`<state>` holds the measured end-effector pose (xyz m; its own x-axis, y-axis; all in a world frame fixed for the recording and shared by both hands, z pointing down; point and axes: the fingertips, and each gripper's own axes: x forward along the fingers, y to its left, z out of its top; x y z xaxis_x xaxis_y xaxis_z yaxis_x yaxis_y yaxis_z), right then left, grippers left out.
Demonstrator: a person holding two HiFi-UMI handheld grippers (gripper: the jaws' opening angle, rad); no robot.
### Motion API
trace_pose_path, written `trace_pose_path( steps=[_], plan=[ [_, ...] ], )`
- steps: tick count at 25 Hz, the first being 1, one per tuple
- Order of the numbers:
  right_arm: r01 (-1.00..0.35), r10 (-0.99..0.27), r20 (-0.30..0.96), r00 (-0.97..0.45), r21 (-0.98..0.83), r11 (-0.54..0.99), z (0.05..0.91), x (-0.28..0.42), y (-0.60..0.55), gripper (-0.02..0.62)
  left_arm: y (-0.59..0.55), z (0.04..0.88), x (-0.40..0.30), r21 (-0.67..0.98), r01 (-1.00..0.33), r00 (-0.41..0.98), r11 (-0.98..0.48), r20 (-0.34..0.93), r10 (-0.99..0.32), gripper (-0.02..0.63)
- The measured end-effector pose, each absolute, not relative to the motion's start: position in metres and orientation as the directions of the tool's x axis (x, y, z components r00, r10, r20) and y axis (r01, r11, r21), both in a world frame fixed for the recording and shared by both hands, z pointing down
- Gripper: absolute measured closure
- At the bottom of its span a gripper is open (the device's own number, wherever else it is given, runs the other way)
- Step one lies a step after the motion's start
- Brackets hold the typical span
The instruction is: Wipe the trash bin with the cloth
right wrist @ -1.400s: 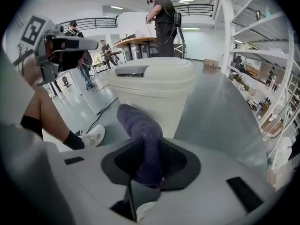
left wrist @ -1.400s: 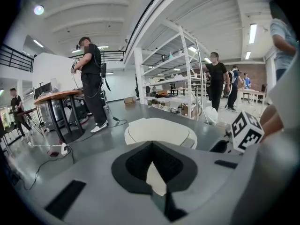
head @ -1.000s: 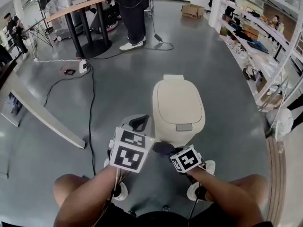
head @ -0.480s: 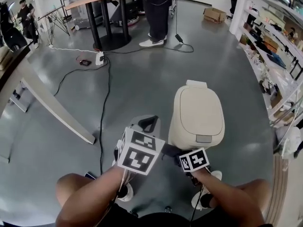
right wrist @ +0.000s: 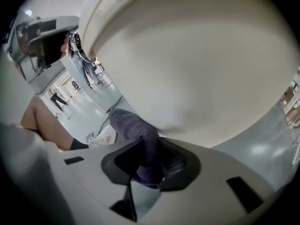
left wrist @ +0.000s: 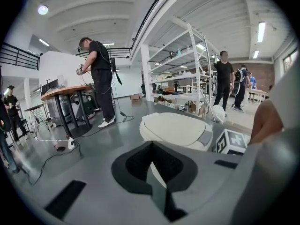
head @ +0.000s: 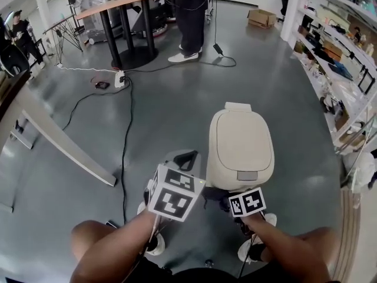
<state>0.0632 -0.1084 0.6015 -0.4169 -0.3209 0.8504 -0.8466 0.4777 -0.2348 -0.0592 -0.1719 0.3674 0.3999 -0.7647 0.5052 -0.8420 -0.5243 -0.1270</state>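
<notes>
A cream trash bin (head: pixel 241 143) with a closed lid stands on the grey floor just ahead of me. My right gripper (head: pixel 227 196) is low against the bin's near side, shut on a dark purple cloth (right wrist: pixel 140 142). The cloth touches the bin's curved wall (right wrist: pixel 197 64). My left gripper (head: pixel 185 158) hangs to the left of the bin, apart from it, jaws together with nothing between them. In the left gripper view the gripper (left wrist: pixel 152 165) looks toward the bin lid (left wrist: pixel 176 128).
Black cables (head: pixel 125 128) and a power strip (head: pixel 119 81) lie on the floor to the left. A long pale beam (head: pixel 59 146) slants at far left. A table (head: pixel 118 7) with a standing person (head: pixel 189 16) is behind. Shelving (head: pixel 336 52) lines the right.
The head view has swung, so the bin now sits further right in it. The right gripper with the cloth has stayed at the bin's near side, shifting slightly right.
</notes>
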Motion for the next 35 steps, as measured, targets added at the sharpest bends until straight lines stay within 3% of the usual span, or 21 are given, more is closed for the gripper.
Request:
trace_pose_path(
  steps=[16, 35],
  plan=[
    [-0.902, -0.354, 0.85, -0.389, -0.275, 0.332, 0.608, 0.123, -0.108, 0.494, -0.167, 0.376, -0.036, -0.116, -0.821, 0.424, -0.559, 0.531, -0.734, 0.608],
    [-0.955, -0.411, 0.874, -0.26, -0.168, 0.245, 0.626, 0.191, -0.115, 0.494, -0.164, 0.38, -0.021, -0.109, -0.806, 0.444, -0.582, 0.539, -0.716, 0.609]
  ],
)
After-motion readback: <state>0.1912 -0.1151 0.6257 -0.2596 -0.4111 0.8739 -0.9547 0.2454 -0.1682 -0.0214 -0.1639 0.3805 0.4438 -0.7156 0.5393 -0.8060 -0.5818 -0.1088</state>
